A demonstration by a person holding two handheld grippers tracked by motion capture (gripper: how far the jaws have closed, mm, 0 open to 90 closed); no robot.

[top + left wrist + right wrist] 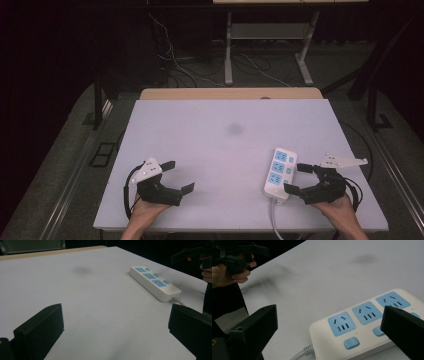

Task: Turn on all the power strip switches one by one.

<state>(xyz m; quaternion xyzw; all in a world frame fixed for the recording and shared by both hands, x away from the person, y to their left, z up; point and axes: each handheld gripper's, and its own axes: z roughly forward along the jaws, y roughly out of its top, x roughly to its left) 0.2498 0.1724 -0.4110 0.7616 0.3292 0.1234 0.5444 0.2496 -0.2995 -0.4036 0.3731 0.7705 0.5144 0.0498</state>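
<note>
A white power strip (280,172) with three blue sockets and blue switches lies flat at the front right of the white table (225,115). Its cable (274,220) runs off the front edge. My right gripper (295,177) stands open just right of the strip, jaws pointing at its side and nothing held. In the right gripper view the strip (362,322) lies close ahead between the open jaws of my right gripper (329,315). My left gripper (181,175) rests open at the front left, apart from the strip (155,282). Bare table lies between the jaws of my left gripper (115,315).
A dark smudge (235,129) marks the table's middle. A wooden edge (230,93) borders the far side. Beyond it, on the dark floor, are table legs (228,50) and loose cables (175,60). The person's forearms enter from the bottom.
</note>
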